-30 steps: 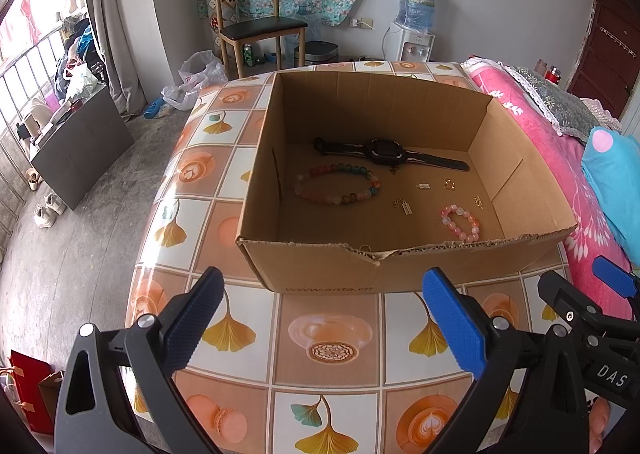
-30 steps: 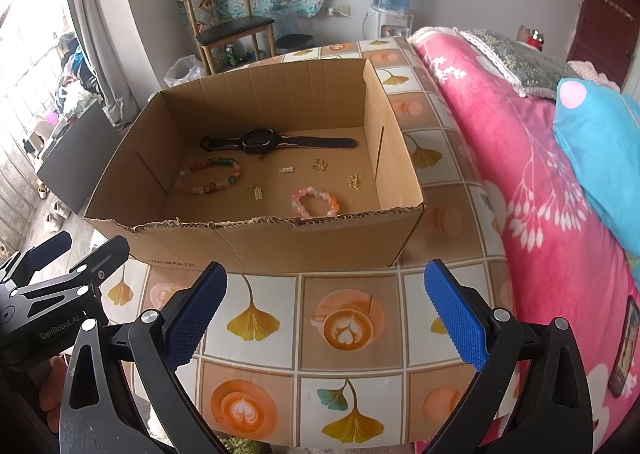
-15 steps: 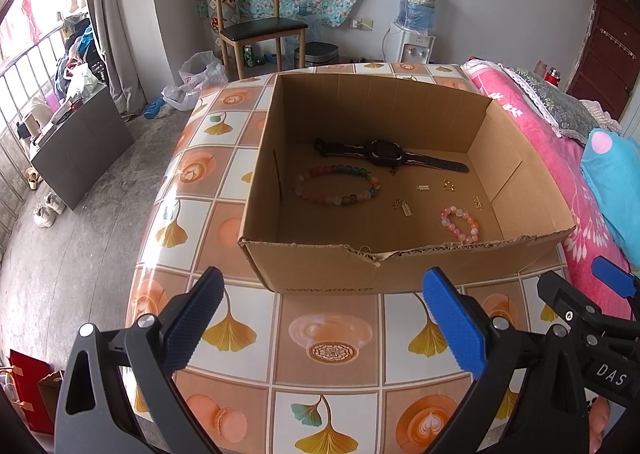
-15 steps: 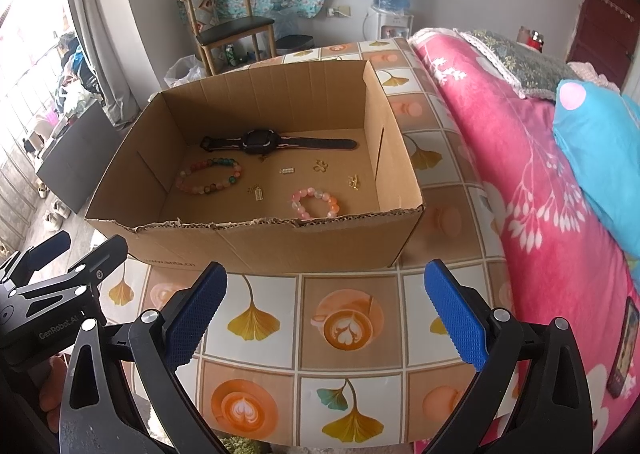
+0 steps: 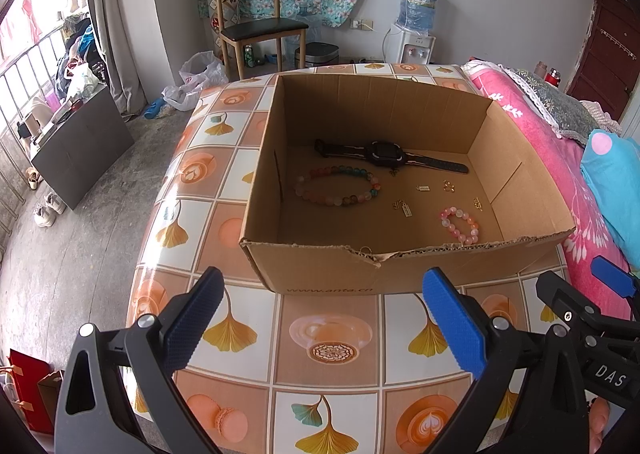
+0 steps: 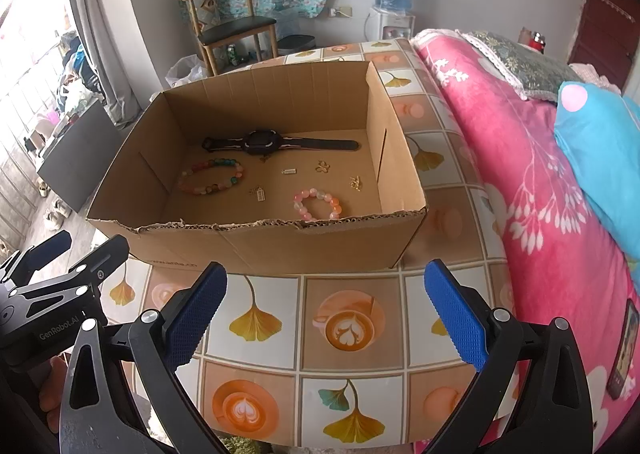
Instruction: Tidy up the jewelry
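Hovering low over the patterned surface [image 5: 332, 350], the left gripper [image 5: 320, 320] has its fingers [image 5: 192, 320] spread wide apart, gripping nothing and touching nothing, their blue pads aimed at the near wall of the cardboard box [image 5: 328, 266]. Inside the box, reading from the left, a large multicoloured bead bracelet [image 5: 338, 185] lies flat on the floor of the box, with a black watch [image 5: 384, 153] stretched out just behind it along the far side. To the right of the bracelet sit several small gold pieces, well apart from one another: a charm [image 5: 404, 209], a tiny bar [image 5: 423, 187], a ring-like piece [image 5: 449, 185] and another bit [image 5: 477, 203] close to the right wall. A smaller pink bead bracelet [image 5: 460, 225] rests near the front right corner, close behind the torn front edge. Further right, the right gripper [image 6: 324, 316] also hangs above the surface just short of the box, its fingers [image 6: 454, 314] equally wide apart and empty. At the far right, a pink bed cover [image 6: 520, 157] runs alongside the surface, with a blue pillow [image 6: 600, 141] lying on it.
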